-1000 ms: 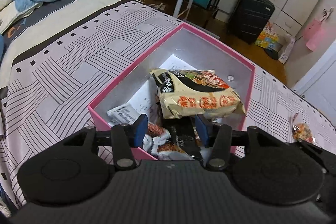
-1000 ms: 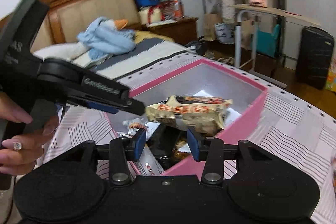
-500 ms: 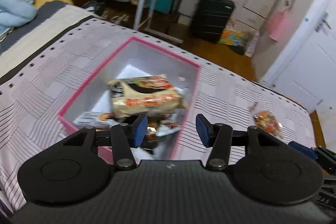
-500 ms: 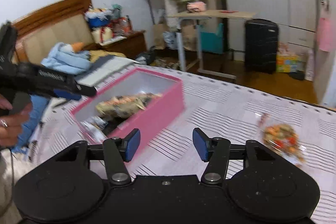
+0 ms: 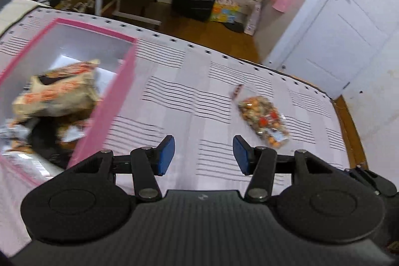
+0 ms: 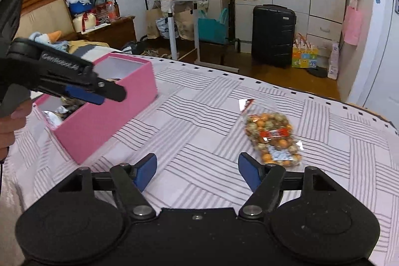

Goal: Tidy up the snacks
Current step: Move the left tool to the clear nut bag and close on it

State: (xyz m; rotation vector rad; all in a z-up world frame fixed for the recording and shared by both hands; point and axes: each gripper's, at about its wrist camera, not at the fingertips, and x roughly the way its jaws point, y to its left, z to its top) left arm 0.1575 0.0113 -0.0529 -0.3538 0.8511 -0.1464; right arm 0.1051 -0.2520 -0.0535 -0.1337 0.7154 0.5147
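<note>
Step in hand, by my reading: fetching the last loose snack bag, lying on the bed well right of the pink box; right hand-held gripper empty, jaws just widened; left hand-held gripper released, empty; next: straddle bag, clench.

A striped bed carries a pink box and snack bag.

From my left wrist view, the pink box is cut off at the frame's left edge, and the packets inside are too blurred to identify. In my right wrist view, the left gripper hides part of the box's opening.
</note>
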